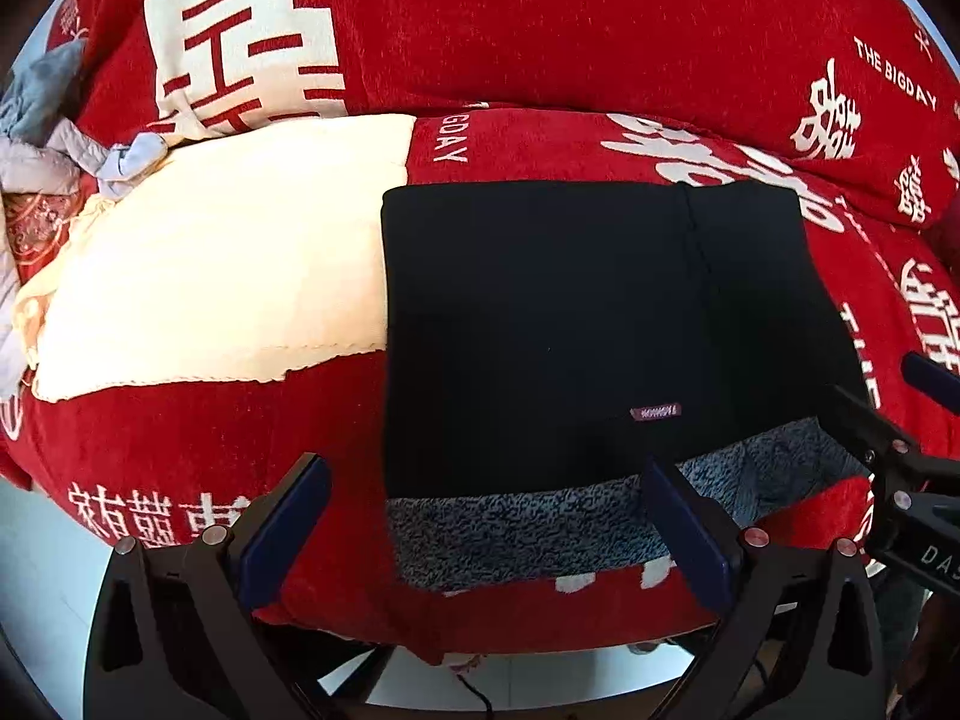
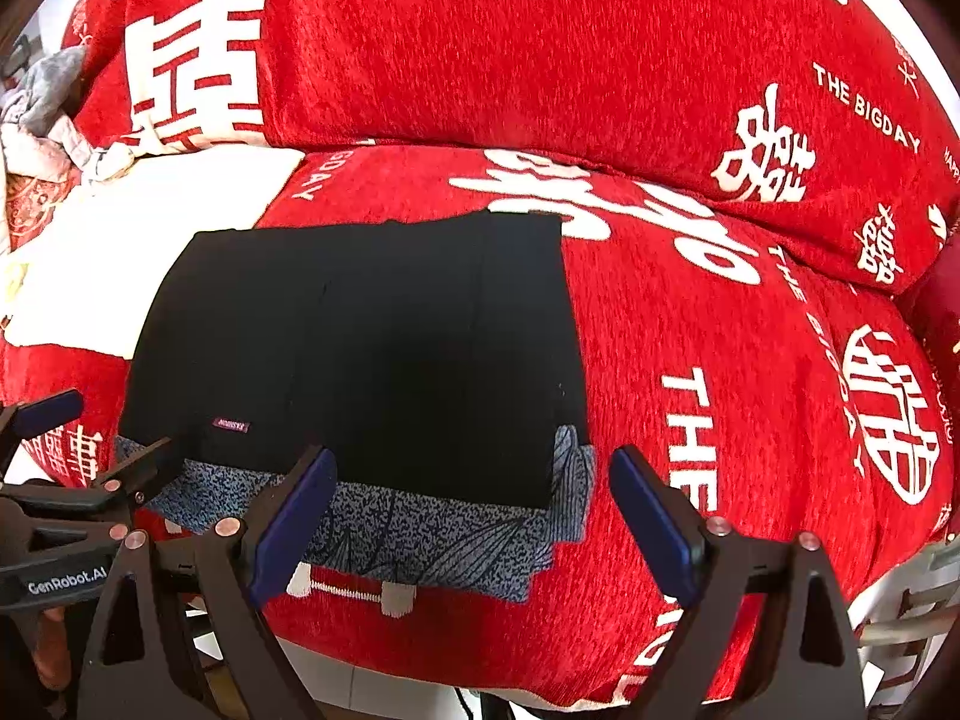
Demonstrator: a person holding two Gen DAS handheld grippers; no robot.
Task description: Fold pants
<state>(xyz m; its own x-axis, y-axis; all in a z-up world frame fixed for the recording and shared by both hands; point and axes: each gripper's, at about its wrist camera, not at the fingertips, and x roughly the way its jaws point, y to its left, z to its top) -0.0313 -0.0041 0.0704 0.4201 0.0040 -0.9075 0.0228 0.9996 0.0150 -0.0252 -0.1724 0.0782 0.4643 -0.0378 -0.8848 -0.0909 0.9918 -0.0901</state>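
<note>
Black pants [image 1: 570, 324] lie folded into a flat rectangle on a red sofa seat; they also show in the right wrist view [image 2: 372, 360]. A grey fleecy lining band [image 1: 528, 528] shows along the near edge. My left gripper [image 1: 486, 516] is open and empty, hovering just in front of the near left part of the pants. My right gripper [image 2: 474, 510] is open and empty, in front of the near right corner. Each gripper shows at the edge of the other's view.
The sofa cover [image 2: 720, 360] is red with white characters. A cream cloth [image 1: 210, 276] lies left of the pants. Crumpled grey clothes [image 1: 42, 120] sit at the far left. The seat's front edge drops to a pale floor [image 1: 42, 570].
</note>
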